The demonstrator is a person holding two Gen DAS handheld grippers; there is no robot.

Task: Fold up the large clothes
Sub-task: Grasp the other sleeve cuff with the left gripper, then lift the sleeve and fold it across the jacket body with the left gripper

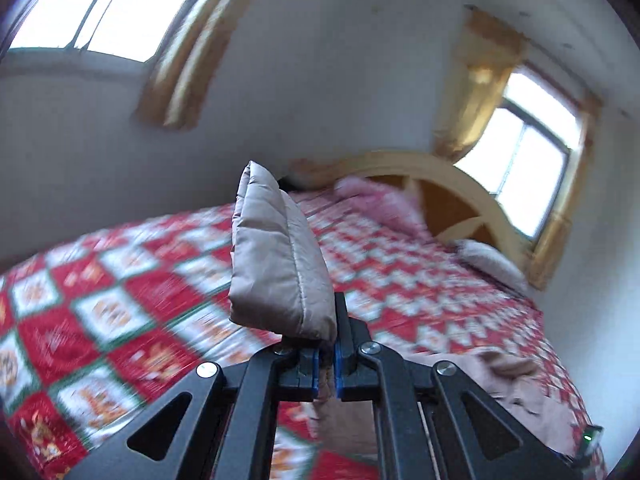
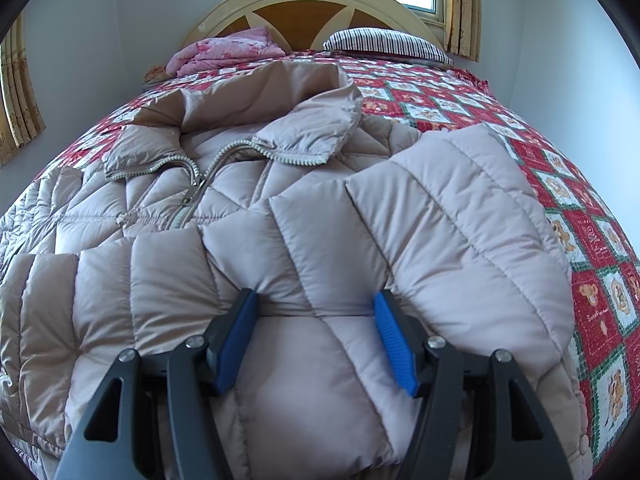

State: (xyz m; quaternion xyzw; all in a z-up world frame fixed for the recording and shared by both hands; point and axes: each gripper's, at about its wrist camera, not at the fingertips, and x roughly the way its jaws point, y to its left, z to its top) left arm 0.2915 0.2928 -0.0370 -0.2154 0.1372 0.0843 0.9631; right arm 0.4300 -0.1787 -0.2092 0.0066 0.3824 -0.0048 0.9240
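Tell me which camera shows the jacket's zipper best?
The right wrist view. There the zipper runs in plain sight down the front of the jacket, partly undone below the collar. The left wrist view shows no zipper, only a puffy piece of the jacket pinched in the left tool above the bed.

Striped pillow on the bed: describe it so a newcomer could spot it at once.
Start at the arched wooden headboard under the window. At its foot, on the red patterned bedspread, two soft things lie side by side. The striped pillow is the right one, dark and white stripes, unlike the crumpled pink floral bedding left of it.
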